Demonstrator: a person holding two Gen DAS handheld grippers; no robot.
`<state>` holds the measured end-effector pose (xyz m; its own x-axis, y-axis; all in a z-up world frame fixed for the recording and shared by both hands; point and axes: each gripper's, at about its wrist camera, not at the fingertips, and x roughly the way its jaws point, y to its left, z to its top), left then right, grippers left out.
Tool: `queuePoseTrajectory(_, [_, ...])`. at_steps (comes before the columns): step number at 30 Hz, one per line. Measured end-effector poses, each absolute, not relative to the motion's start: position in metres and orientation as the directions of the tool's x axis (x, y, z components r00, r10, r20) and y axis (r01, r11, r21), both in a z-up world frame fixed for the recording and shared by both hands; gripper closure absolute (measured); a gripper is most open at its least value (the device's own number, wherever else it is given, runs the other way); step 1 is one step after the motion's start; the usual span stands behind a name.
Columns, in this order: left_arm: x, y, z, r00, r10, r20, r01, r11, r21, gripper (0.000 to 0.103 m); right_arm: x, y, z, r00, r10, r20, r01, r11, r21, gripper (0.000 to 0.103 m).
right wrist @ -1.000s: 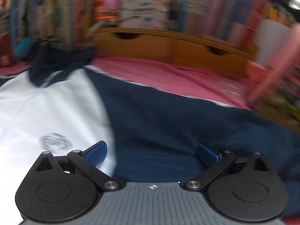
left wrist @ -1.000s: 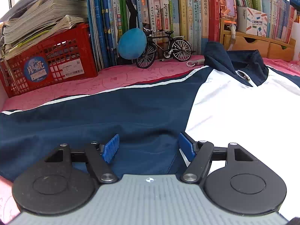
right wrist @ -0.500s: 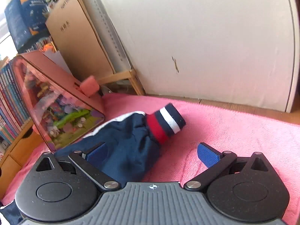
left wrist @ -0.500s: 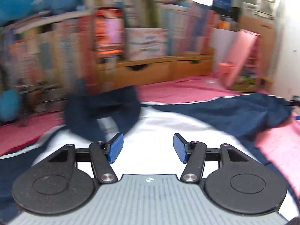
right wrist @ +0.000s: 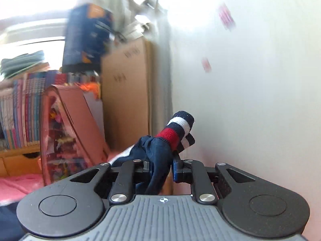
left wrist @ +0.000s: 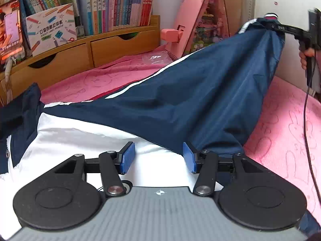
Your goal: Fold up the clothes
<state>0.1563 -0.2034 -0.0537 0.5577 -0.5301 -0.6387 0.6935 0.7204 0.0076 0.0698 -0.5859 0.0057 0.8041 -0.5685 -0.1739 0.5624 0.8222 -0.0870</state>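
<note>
A pink towel-like cover [left wrist: 284,132] spreads over the work surface, with a wooden drawer unit [left wrist: 90,50] and a row of books [left wrist: 120,2] along the back. On it lies a navy and white jacket [left wrist: 96,140], body flat, one navy sleeve [left wrist: 210,92] lifted up towards the far right.

Your right gripper [right wrist: 160,166] is closing on that sleeve just behind its striped cuff [right wrist: 176,132]; bunched navy cloth fills the gap between the pads. Your left gripper [left wrist: 158,157] hovers low over the white chest panel, jaws about half apart and closing, with nothing clamped between them.

The step looks like folding the sleeve across the body. To do it well, carry the cuff inward low and level, so the sleeve lands flat without twisting. Consider pinning the shoulder seam with your left gripper first; otherwise the slippery fabric will likely drag the body askew.
</note>
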Motion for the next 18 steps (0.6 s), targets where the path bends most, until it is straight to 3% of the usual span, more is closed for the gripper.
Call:
queuePoseTrajectory(1, [0.156,-0.204,-0.054,0.56,-0.529,-0.638,0.691,0.723,0.007,0.052,0.079,-0.586,0.003,0.781,-0.591,-0.203,0.568,0.807,-0.164,0.074])
queuePoseTrajectory(3, [0.156,-0.202,-0.053,0.567,-0.526,-0.634,0.682,0.731,0.003,0.051,0.101,-0.59,-0.01,0.688,-0.649,-0.324,0.584,0.76,-0.284,0.046])
queuePoseTrajectory(5, [0.153,-0.191,-0.046,0.58,-0.525,-0.623,0.664,0.748,-0.012,0.05,0.105,-0.59,-0.024,0.608,-0.67,-0.427,0.588,0.741,-0.325,0.043])
queuePoseTrajectory(8, [0.149,-0.169,-0.035,0.617,-0.514,-0.596,0.628,0.778,-0.02,0.05,0.082,-0.558,-0.025,0.619,-0.689,-0.378,0.59,0.725,-0.355,0.028])
queuePoseTrajectory(11, [0.144,-0.127,-0.018,0.736,-0.416,-0.535,0.535,0.841,0.082,0.043,0.058,-0.499,-0.011,0.733,-0.623,-0.274,0.497,0.765,-0.41,0.012])
queuePoseTrajectory(13, [0.149,-0.098,-0.016,0.787,-0.303,-0.538,0.451,0.877,0.165,0.043,0.054,-0.445,0.003,0.853,-0.463,-0.241,0.329,0.836,-0.44,0.0])
queuePoseTrajectory(15, [0.154,-0.065,-0.02,0.806,-0.199,-0.557,0.359,0.913,0.193,0.043,0.061,-0.388,0.012,0.938,-0.194,-0.286,0.062,0.908,-0.414,0.0])
queuePoseTrajectory(18, [0.154,-0.01,-0.025,0.792,-0.117,-0.6,0.233,0.965,0.12,0.043,0.087,-0.317,0.017,0.858,0.313,-0.406,-0.385,0.917,-0.106,0.0])
